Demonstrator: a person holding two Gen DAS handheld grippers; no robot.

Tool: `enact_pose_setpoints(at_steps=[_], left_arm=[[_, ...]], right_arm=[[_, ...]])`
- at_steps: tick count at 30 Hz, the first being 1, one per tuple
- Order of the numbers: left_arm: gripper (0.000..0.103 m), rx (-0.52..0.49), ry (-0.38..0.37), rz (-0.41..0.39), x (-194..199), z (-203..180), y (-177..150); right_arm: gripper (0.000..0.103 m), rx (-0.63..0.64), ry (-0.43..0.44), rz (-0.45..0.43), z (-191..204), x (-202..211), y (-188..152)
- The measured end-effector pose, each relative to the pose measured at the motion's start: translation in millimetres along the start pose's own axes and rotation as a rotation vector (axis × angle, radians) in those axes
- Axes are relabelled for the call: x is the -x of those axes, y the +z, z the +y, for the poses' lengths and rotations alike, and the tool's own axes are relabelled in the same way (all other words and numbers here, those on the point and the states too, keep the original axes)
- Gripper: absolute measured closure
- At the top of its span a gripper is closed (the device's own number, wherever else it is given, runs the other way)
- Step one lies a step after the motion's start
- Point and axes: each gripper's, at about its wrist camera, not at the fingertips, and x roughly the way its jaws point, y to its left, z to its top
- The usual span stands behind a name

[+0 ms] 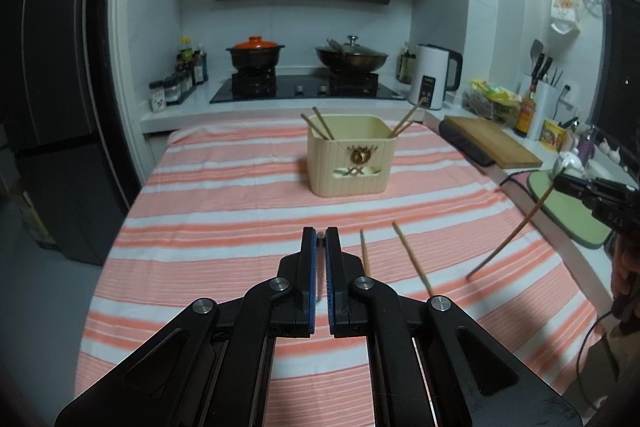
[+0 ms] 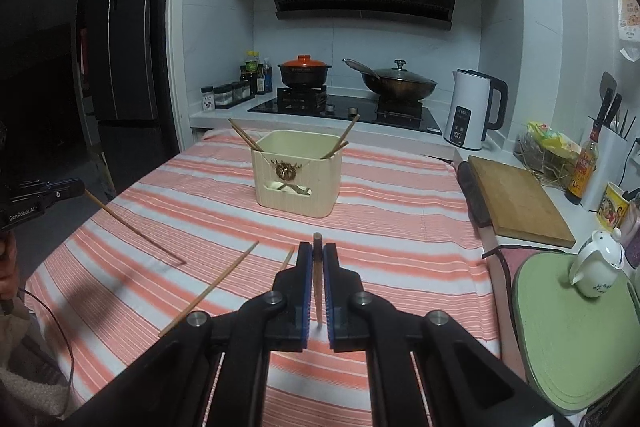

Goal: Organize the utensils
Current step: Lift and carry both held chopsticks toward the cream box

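Observation:
A cream utensil holder (image 1: 347, 155) (image 2: 298, 174) stands on the striped cloth with chopsticks leaning at its left and right corners. My left gripper (image 1: 320, 239) is shut on a chopstick (image 1: 319, 269); from the right wrist view that chopstick (image 2: 134, 229) slants down to the cloth at left. My right gripper (image 2: 317, 251) is shut on a chopstick (image 2: 317, 275); from the left wrist view it (image 1: 516, 231) hangs slanted at the right. Two loose chopsticks (image 1: 412, 257) (image 1: 365, 253) lie on the cloth, also in the right wrist view (image 2: 212, 287) (image 2: 287, 258).
The striped cloth (image 1: 224, 211) covers the table. A stove with a clay pot (image 1: 256, 53) and wok (image 1: 352, 57) is behind, a kettle (image 1: 434, 75) right of them. A wooden cutting board (image 2: 520, 201), green mat (image 2: 568, 327) and white teapot (image 2: 598, 263) sit along the right counter.

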Motion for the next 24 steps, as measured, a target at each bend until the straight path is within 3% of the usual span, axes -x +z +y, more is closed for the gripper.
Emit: enact_pose_setpoints(at_steps=[24], left_arm=[[0.101, 0.009, -0.102, -0.021, 17, -20, 27]], right_arm=[[0.097, -0.028, 0.132, -0.07, 18, 30, 27]])
